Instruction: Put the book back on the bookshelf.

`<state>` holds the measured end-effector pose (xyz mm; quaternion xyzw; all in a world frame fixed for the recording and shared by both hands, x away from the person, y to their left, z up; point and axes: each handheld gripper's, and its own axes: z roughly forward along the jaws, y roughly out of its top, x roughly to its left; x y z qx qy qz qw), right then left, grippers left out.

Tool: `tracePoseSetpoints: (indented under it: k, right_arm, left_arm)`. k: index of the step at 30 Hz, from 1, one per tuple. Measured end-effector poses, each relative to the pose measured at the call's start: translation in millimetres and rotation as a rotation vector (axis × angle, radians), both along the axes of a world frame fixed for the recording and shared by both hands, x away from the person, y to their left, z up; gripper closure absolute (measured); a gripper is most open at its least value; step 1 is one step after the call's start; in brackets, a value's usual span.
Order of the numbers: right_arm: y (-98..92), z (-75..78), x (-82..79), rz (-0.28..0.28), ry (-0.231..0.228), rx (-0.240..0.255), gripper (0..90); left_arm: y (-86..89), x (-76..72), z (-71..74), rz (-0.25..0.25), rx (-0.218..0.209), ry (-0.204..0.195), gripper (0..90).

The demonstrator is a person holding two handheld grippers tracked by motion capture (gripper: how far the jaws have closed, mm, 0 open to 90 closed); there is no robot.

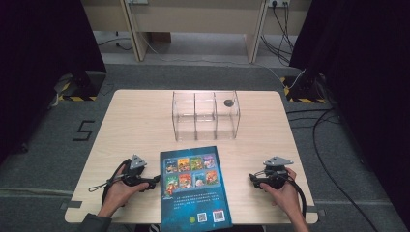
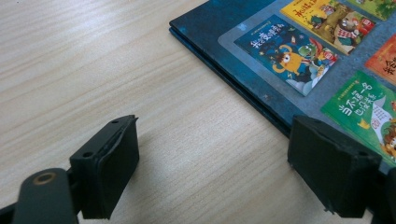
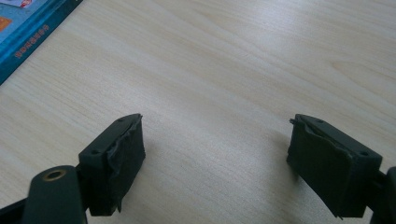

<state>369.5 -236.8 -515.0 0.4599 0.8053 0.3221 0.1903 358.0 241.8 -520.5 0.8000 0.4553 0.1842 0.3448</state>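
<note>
A blue picture book (image 1: 195, 186) is lying flat on the worktop (image 1: 135, 121) between the left tongs (image 1: 155, 180) and right tongs (image 1: 252, 180), both spread and empty, its cover showing small colourful pictures.

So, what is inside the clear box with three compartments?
The clear box holds one small dark round object in its right compartment, near the back wall. The middle and left compartments look empty. What the object is cannot be told; it is too small.

Dk blue book (image 1: 195, 186), black claws
</note>
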Motion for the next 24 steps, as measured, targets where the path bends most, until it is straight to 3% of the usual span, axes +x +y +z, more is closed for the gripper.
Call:
tracePoseSetpoints:
  k: [3,5,6,7,8,10,15,23,24]
  right_arm:
    - [0.0,0.0,0.0,0.0,0.0,0.0,18.9]
    - [0.2,0.3,-0.2,0.002,0.003,-0.001,18.8]
    - [0.9,0.6,-0.4,0.006,0.006,0.001,18.7]
    - [0.9,0.6,-0.4,0.006,0.006,0.001,18.7]
    - [1.7,1.0,-0.4,0.01,0.013,0.012,18.7]
    - [3.3,1.8,-0.1,0.012,0.026,0.034,18.7]
    - [9.0,2.1,1.2,0.027,0.03,0.033,18.7]
    - [39.2,2.3,4.0,0.083,0.045,0.059,18.8]
    - [50.8,1.8,4.0,0.11,0.046,0.074,18.8]
  left_arm:
    - [-0.1,-0.5,0.6,0.003,-0.016,0.009,15.7]
    - [-0.1,-1.5,2.8,0.003,-0.081,0.045,15.8]
    - [-0.2,-2.4,4.6,0.001,-0.151,0.081,18.3]
    - [-0.2,-2.4,4.6,0.001,-0.151,0.081,19.0]
    - [-3.4,-4.4,5.9,-0.01,-0.204,0.115,20.2]
    - [-10.2,-6.9,6.6,-0.031,-0.208,0.129,21.8]
    - [-24.1,-12.0,7.9,-0.065,-0.172,0.129,24.6]
    - [-37.9,-15.5,8.5,-0.073,-0.147,0.121,28.0]
    - [-38.9,-15.7,8.2,-0.068,-0.152,0.119,28.1]
